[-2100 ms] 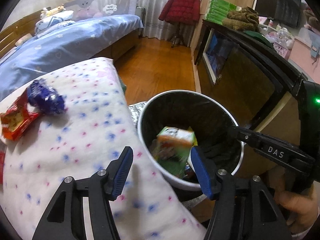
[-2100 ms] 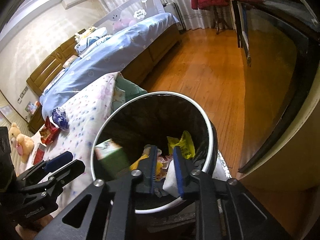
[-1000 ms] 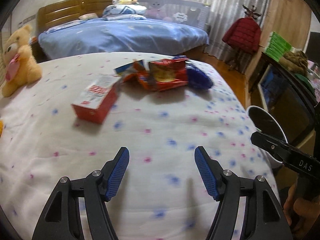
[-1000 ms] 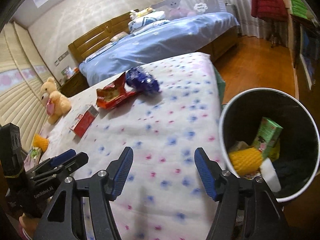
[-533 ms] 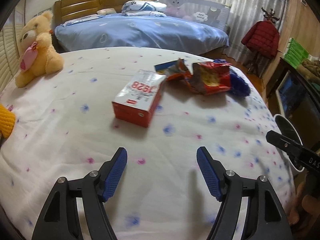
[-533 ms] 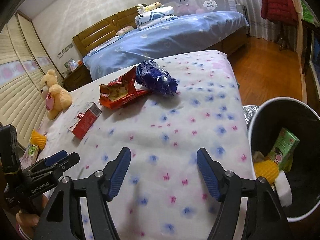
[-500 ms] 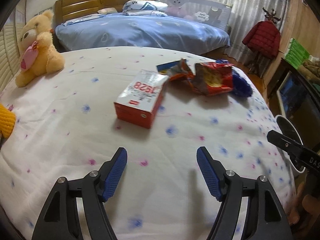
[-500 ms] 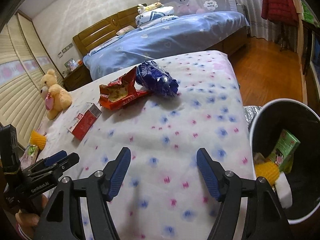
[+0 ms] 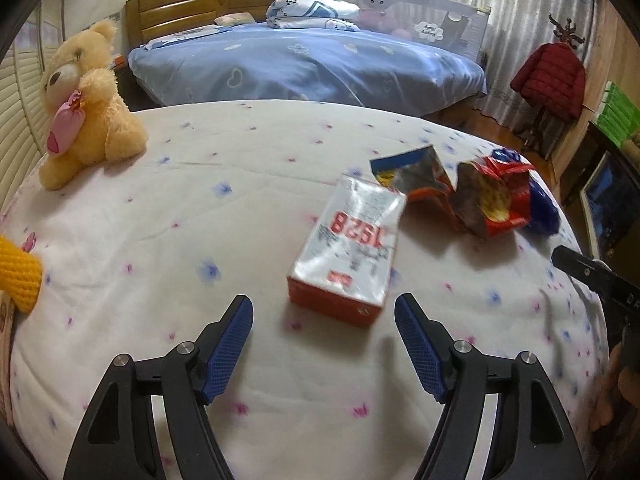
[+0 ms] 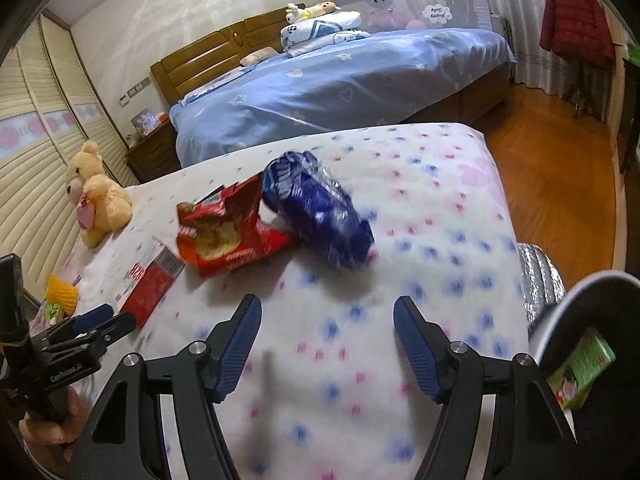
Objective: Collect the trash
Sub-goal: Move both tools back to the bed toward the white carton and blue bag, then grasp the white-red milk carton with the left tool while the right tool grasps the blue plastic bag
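Observation:
A red and white box (image 9: 352, 256) lies on the flowered bed cover (image 9: 200, 208), just ahead of my open, empty left gripper (image 9: 324, 344). It also shows in the right wrist view (image 10: 150, 280). Behind it lie a torn red snack bag (image 9: 488, 204) and a blue wrapper (image 9: 540, 208). In the right wrist view the red bag (image 10: 228, 232) and blue wrapper (image 10: 320, 212) lie ahead of my open, empty right gripper (image 10: 328, 340). The black trash bin (image 10: 592, 340) stands at the right, with a green carton (image 10: 580, 368) inside.
A teddy bear (image 9: 80, 108) sits at the cover's far left. A yellow knitted thing (image 9: 16, 272) lies at the left edge. A blue bed (image 9: 312, 60) stands behind. A red jacket (image 9: 552, 76) hangs at the right, above the wooden floor (image 10: 560, 160).
Both grippers have moved forward over the bed cover. The red and white box is nearer the left gripper, and the red bag and blue wrapper are nearer the right one.

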The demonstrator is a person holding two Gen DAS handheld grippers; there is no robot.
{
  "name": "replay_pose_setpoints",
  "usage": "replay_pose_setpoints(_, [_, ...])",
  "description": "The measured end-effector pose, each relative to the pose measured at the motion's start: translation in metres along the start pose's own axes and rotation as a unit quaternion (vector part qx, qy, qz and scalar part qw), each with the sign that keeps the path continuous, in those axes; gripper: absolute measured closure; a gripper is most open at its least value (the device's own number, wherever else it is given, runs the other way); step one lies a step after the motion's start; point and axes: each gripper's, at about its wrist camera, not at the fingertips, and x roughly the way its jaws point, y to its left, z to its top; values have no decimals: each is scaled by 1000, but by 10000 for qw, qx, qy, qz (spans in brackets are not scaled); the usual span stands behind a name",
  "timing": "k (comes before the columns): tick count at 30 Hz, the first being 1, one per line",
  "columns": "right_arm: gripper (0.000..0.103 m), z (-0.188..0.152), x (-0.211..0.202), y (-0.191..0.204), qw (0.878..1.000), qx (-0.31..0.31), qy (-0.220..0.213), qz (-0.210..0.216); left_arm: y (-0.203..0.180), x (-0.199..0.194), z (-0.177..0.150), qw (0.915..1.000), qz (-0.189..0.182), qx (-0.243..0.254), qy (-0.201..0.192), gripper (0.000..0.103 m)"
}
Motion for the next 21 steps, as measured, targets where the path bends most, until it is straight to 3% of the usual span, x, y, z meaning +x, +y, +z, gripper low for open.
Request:
replay_pose_setpoints(16, [34, 31, 28, -6, 9999, -153, -22, 39, -5, 24, 14, 9998, -65, 186, -14, 31])
replay_pose_setpoints(17, [36, 31, 28, -6, 9998, -183, -35, 9, -6, 25, 14, 9998, -81, 189, -4, 31])
replay_pose_setpoints(19, [53, 32, 29, -4, 9997, -246, -42, -61, -7, 26, 13, 9998, -45, 213, 9, 35])
replay_pose_setpoints(21, [66, 31, 30, -2, 9995, -306, -18, -114, -8, 28, 13, 9997, -94, 238, 41, 49])
